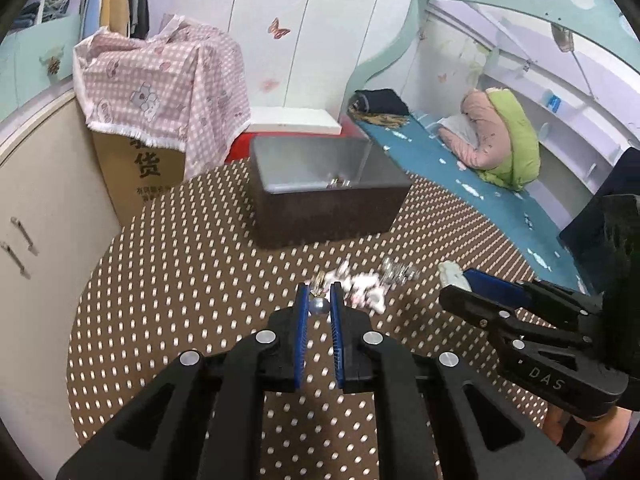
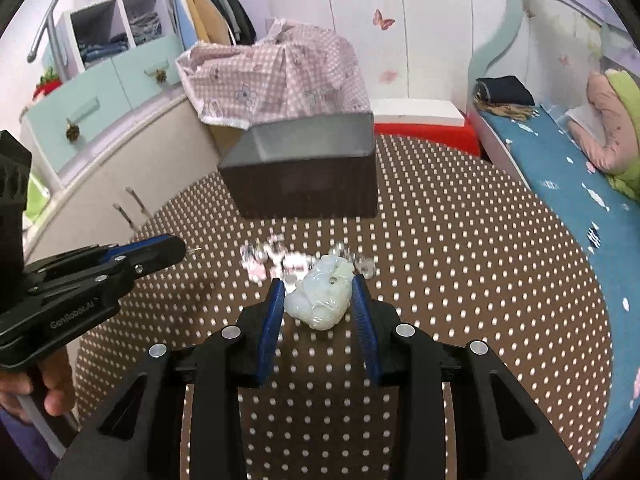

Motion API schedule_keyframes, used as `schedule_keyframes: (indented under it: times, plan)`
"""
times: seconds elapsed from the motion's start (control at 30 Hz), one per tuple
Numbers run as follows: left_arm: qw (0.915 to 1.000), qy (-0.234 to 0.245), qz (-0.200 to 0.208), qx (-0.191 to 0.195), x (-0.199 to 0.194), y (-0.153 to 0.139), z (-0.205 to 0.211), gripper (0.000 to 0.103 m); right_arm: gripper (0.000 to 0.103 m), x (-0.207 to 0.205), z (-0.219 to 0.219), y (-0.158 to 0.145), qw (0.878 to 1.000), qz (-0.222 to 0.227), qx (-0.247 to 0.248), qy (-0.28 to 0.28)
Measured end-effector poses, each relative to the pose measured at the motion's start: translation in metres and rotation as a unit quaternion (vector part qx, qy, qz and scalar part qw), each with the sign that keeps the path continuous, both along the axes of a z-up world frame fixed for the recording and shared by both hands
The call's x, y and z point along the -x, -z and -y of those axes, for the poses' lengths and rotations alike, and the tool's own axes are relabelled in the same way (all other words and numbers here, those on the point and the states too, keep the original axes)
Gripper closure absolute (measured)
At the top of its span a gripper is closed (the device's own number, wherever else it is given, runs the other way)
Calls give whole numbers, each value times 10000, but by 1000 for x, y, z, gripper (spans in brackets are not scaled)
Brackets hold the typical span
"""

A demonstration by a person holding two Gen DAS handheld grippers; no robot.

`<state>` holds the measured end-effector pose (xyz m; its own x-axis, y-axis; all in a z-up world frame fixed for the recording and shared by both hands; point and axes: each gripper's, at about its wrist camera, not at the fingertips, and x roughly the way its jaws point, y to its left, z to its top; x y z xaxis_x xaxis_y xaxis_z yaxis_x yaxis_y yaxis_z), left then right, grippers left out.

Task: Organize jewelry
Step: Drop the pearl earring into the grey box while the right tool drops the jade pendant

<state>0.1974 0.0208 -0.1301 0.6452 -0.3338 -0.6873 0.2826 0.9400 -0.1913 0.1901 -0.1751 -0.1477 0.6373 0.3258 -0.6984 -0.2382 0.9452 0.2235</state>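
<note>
A dark open box (image 1: 328,204) with a grey lining stands on the brown dotted table, and it also shows in the right wrist view (image 2: 308,176). A loose pile of jewelry (image 1: 368,284) lies in front of it. My left gripper (image 1: 319,304) is shut on a pearl earring (image 1: 319,305) with a gold hook, held just above the table. My right gripper (image 2: 319,300) is shut on a pale white jade pendant (image 2: 320,300); the rest of the pile (image 2: 276,260) lies blurred behind it. Some jewelry (image 1: 338,182) lies inside the box.
The table (image 2: 460,280) is round with a brown white-dotted cover. A cardboard box under a pink checked cloth (image 1: 160,92) stands behind left. A blue-covered bed (image 1: 460,176) runs along the right. A cream cabinet (image 1: 36,216) is at the left.
</note>
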Motion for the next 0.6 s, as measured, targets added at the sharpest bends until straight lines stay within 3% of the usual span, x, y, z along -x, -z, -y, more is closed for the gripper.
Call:
schedule_keyframes:
  times: [0.2, 0.3, 0.6]
  plan:
    - [9995, 221, 74, 196, -29, -31, 7, 94, 68, -23, 7, -19, 9993, 11, -381, -61]
    - [9996, 222, 36, 169, -52, -43, 12, 94, 68, -41, 8, -32, 9993, 96, -348, 21]
    - [9970, 16, -705, 310, -123, -34, 18, 94, 68, -95, 3, -53, 9990, 62, -416, 121]
